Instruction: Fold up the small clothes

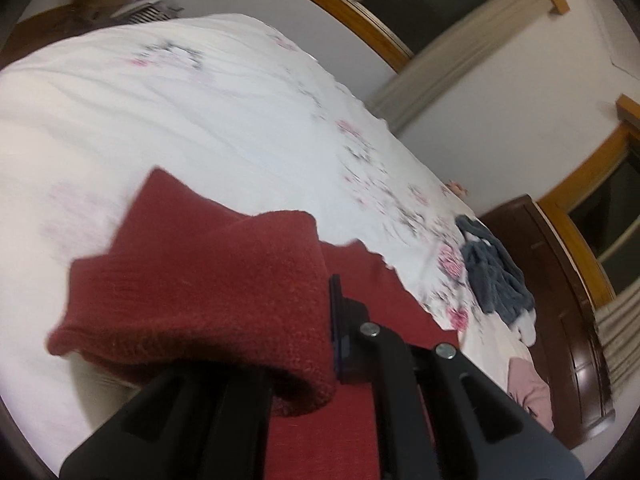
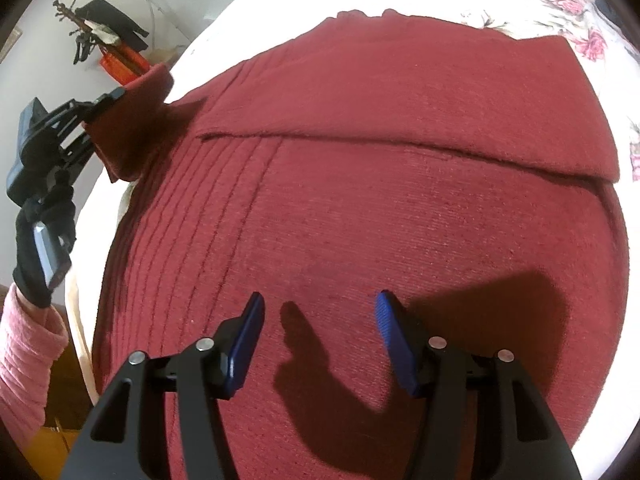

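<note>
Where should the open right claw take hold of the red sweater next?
Probably the sweater's right-hand edge, coming in low from that side: it lies flat and free on the bed, opposite the corner the left claw grips. The right claw hovers open above the middle.

red sweater (image 2: 360, 208) under the right gripper (image 2: 316, 336) is showing matt ribbed knit | gripper fingers (image 2: 244, 344) are looking ribbed blue plastic on matt black frames | bedsheet (image 1: 200, 120) ahead is lying as smooth printed cloth | headboard (image 1: 560, 300) is shining as glossy dark wood
</note>
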A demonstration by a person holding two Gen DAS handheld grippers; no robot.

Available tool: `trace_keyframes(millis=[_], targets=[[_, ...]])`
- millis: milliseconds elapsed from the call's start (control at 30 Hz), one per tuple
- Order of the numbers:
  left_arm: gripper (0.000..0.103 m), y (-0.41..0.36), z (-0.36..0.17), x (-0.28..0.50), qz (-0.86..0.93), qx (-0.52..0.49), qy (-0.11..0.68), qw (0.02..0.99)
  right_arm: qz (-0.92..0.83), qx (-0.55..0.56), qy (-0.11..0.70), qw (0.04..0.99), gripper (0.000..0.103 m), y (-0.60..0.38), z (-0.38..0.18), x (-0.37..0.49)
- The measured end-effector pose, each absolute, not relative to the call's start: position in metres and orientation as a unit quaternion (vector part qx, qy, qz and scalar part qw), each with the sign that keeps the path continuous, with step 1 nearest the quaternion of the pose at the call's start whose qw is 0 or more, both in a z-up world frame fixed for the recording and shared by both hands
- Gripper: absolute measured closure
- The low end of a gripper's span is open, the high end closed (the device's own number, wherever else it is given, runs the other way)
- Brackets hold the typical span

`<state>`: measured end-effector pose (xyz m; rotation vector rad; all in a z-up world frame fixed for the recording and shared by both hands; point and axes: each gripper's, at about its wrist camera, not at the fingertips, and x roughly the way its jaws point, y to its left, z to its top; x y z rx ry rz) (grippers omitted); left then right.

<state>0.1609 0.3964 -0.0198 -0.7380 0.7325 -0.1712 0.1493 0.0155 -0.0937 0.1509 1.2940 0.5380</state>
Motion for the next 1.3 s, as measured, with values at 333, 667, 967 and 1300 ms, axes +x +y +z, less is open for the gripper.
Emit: trace_keyframes(millis=[333, 667, 967, 1300], targets=[[0.098, 0.368, -0.087, 0.172, -0.074, -0.359, 0.420, 0.830, 0.250, 0.070, 0.597, 0.759, 0.045, 0.013, -0.096, 0.151], [0.094, 0.370, -0.111, 0.154, -0.087, -0.381, 0.443, 0.807, 0.243, 0.058, 0.603, 0.758, 0.044, 0.022, -0.099, 0.157], [0.091, 0.393, -0.078, 0.090, -0.091, -0.348, 0.428, 0.829, 0.245, 0.057, 0.604, 0.756, 0.043, 0.040, -0.085, 0.169], [0.081, 0.438, -0.046, 0.125, -0.020, -0.311, 0.390, 0.867, 0.304, 0.066, 0.595, 0.742, 0.043, 0.128, -0.058, 0.200]])
